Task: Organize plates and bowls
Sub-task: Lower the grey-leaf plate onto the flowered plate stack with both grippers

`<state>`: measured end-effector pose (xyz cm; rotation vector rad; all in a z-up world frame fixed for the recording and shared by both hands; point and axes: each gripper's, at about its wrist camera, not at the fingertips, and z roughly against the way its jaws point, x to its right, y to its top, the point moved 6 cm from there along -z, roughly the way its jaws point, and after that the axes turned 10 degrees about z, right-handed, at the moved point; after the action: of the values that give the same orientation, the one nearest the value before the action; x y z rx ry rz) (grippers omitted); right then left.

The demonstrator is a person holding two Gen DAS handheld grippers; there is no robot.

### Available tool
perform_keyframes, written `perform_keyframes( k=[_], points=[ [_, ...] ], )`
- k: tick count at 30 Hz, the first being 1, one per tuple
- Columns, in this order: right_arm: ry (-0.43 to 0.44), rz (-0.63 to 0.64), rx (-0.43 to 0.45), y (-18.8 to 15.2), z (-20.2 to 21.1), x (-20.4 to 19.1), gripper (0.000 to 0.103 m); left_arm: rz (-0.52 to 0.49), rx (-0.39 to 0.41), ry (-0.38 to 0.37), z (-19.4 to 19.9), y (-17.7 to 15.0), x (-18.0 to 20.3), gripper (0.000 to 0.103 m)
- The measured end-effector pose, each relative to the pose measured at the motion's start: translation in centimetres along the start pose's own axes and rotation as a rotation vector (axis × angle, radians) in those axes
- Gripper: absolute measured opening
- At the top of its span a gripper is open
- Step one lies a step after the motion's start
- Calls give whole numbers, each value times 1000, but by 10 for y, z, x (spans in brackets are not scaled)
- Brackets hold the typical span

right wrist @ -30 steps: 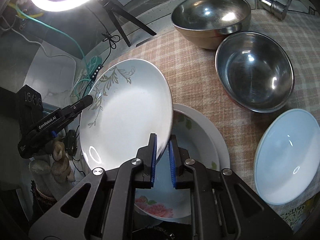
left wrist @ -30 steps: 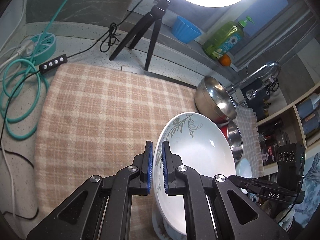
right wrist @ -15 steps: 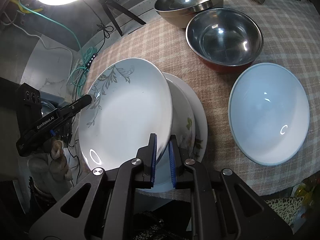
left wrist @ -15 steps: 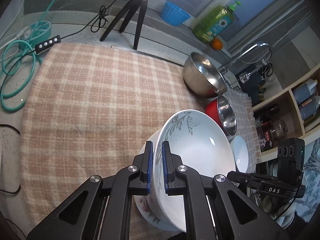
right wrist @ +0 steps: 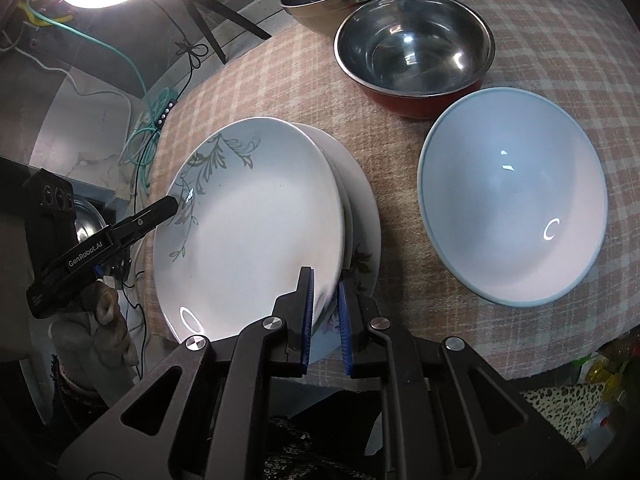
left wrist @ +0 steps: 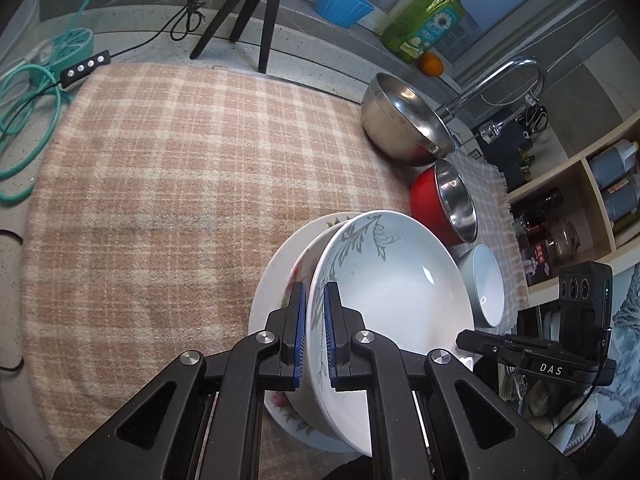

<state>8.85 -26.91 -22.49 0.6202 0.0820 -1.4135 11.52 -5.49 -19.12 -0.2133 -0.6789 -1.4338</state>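
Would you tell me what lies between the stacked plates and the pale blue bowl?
Only bare checked cloth separates the stacked plates from the pale blue bowl, clearest in the right wrist view.

Cloth (left wrist: 168,168): pink-and-cream check, covering the counter.
Tripod (left wrist: 256,4): black, at 12 o'clock.
Soap bottle (left wrist: 430,20): green, at 1 o'clock, orange fruit (left wrist: 431,65) beside it.
Cable (left wrist: 24,120): teal, coiled at 9 o'clock.

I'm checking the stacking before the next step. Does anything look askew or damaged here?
Only the leaf plate: it is tilted, not flat, on the floral plates, with the left claw and right claw each pinching its rim. No chips or spills show. The bowls stand upright.
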Motion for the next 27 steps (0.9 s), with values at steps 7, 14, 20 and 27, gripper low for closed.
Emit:
perform_keyframes(
  k=[7,14,20,27],
  points=[
    [-7,3,-8,-2,-3,0,12,-3,-11,11,-2,-2,-2,7],
    [-19,15,-14,0,-7,-2,12,-1,-13,21,-5,-2,-4,7],
    [-29,32,-24,1,-7,-3,12,-2,-13,33,-7,-3,-5,7],
    [-56,63,-24,1,-10,-7,14,-2,-13,34,-7,-3,-5,7]
  ],
)
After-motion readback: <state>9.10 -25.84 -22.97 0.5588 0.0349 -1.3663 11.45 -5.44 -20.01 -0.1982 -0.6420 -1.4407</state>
